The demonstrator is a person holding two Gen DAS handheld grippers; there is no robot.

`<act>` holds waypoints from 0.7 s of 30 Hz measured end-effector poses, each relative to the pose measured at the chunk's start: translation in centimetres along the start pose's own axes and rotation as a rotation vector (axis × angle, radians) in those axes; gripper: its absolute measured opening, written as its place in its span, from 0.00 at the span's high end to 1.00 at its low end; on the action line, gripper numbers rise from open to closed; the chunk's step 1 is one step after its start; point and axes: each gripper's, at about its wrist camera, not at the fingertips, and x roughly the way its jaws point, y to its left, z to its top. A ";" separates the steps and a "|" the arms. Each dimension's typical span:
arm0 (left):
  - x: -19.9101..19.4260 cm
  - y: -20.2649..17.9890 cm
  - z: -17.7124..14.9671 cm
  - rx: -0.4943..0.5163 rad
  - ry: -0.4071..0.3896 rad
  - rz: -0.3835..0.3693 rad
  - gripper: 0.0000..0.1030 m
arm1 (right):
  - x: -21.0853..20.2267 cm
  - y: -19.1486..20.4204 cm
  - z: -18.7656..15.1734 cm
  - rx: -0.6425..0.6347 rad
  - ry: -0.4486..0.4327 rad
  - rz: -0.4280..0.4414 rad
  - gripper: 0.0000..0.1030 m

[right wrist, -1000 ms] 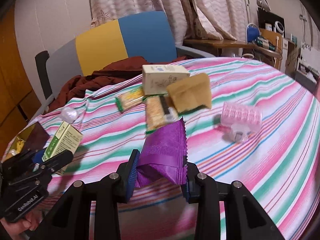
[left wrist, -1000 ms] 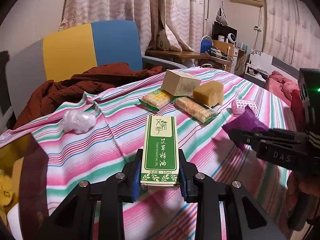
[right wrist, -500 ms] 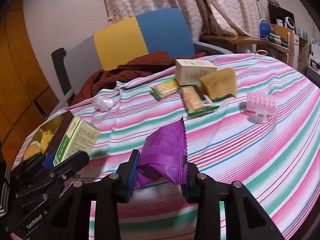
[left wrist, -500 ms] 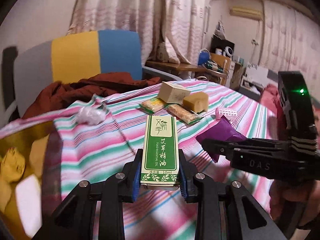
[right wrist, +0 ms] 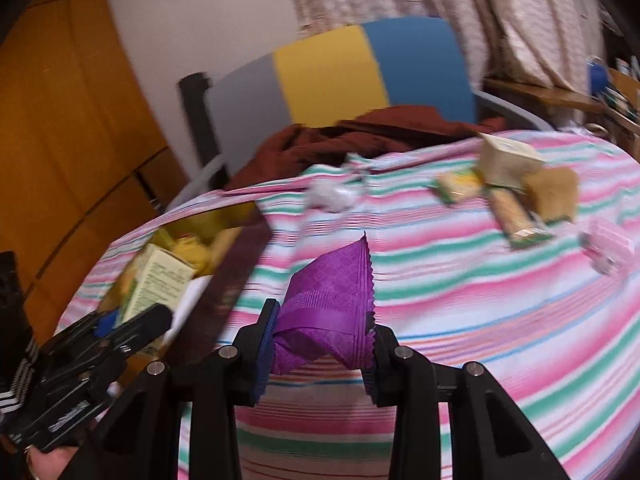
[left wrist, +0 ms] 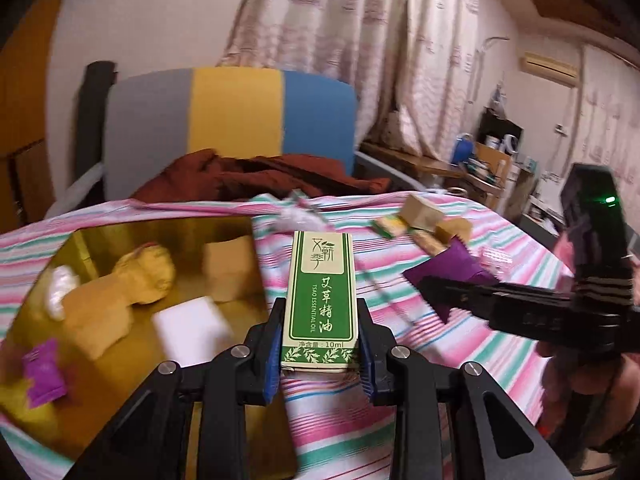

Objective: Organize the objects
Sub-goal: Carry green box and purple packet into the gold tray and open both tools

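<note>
Left gripper (left wrist: 320,344) is clamped on the green box (left wrist: 321,300), gold tray (left wrist: 120,280) lower left; right gripper (right wrist: 318,354) pinches the purple packet (right wrist: 332,312).

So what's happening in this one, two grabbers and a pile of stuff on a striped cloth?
A person is tidying items into a gold box. The left tool is shut on a green essential-oil carton; the right tool is shut on a purple sachet. Both hover beside the box. Snack bars and other bits remain on the striped cloth.
</note>
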 end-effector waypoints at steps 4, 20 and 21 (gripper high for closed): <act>-1.0 3.7 -0.6 -0.071 0.018 0.066 0.69 | 0.8 3.6 0.4 -0.064 0.018 0.075 0.65; -2.6 12.9 -3.4 -0.212 0.108 0.270 0.50 | 7.2 13.4 -0.6 -0.194 0.206 0.260 0.60; -2.8 13.2 -3.5 -0.223 0.106 0.273 0.34 | 7.4 13.5 -0.7 -0.190 0.215 0.258 0.57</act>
